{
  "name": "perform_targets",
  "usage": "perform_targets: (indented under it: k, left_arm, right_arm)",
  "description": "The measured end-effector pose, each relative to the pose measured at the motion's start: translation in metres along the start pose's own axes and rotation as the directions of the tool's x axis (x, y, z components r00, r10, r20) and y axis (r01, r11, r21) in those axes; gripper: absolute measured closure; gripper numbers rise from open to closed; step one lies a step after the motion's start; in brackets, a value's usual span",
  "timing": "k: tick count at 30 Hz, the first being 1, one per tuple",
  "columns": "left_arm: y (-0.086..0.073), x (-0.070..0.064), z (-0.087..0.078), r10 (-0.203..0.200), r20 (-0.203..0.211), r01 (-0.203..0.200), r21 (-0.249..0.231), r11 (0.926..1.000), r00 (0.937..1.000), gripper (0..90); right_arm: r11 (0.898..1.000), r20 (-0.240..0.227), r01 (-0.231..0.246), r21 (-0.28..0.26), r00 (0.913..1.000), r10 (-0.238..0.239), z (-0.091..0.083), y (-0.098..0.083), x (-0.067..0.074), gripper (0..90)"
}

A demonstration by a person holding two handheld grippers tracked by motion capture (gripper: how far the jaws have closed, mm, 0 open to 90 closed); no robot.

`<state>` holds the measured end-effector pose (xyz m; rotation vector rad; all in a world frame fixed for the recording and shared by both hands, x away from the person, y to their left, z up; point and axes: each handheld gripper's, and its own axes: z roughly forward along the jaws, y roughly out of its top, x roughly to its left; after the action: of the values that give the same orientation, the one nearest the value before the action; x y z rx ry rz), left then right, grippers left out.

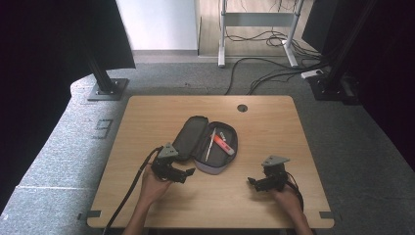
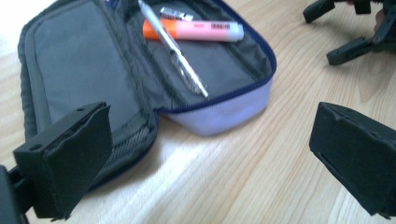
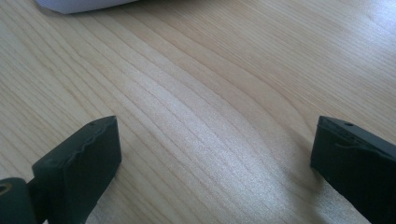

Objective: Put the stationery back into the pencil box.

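Observation:
An open pencil case (image 1: 198, 142) with a grey lining and lilac side (image 2: 224, 109) lies at the table's middle. Inside it rest an orange-and-pink highlighter (image 1: 221, 144) (image 2: 196, 30) and a silver pen (image 1: 210, 145) (image 2: 177, 56). My left gripper (image 1: 188, 174) (image 2: 210, 158) sits just left of the case's near end, open, nothing between its jaws. My right gripper (image 1: 252, 182) (image 3: 212, 163) rests to the right of the case, open over bare wood; it also appears at the top right of the left gripper view (image 2: 355, 28).
The wooden table (image 1: 274, 127) has a round cable hole (image 1: 242, 107) near its far edge. Beyond it are grey carpet, black stand bases (image 1: 107, 88) and floor cables (image 1: 274, 68). A lilac corner of the case (image 3: 79, 4) shows at the top of the right gripper view.

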<state>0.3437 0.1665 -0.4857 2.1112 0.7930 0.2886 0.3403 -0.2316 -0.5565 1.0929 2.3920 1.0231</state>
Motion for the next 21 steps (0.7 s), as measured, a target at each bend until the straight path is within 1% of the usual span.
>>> perform_targets:
  k: [6,10,18,21]
  left_arm:
    - [-0.015,0.002,-0.002,-0.012,-0.006,0.012,0.004,0.9999,0.9999,0.0]
    - [-0.026,0.003,0.000,-0.016,-0.011,0.017,0.016,0.9997,0.9998,0.0]
    - [-0.043,0.001,0.007,-0.029,-0.018,0.030,0.041,0.9987,0.9994,0.0]
    - [-0.049,0.000,0.011,-0.026,-0.022,0.028,0.060,0.9978,0.9994,0.0]
  right_arm:
    - [1.000,0.000,-0.002,0.000,1.0000,0.002,0.000,0.000,0.000,1.3]
    - [1.000,0.000,-0.002,-0.001,1.0000,0.002,0.000,0.000,0.000,1.3]
    - [1.000,0.000,-0.001,0.000,1.0000,0.001,0.000,0.000,0.000,1.2]
    - [1.000,0.000,-0.002,0.000,1.0000,0.002,0.000,0.000,0.000,1.3]
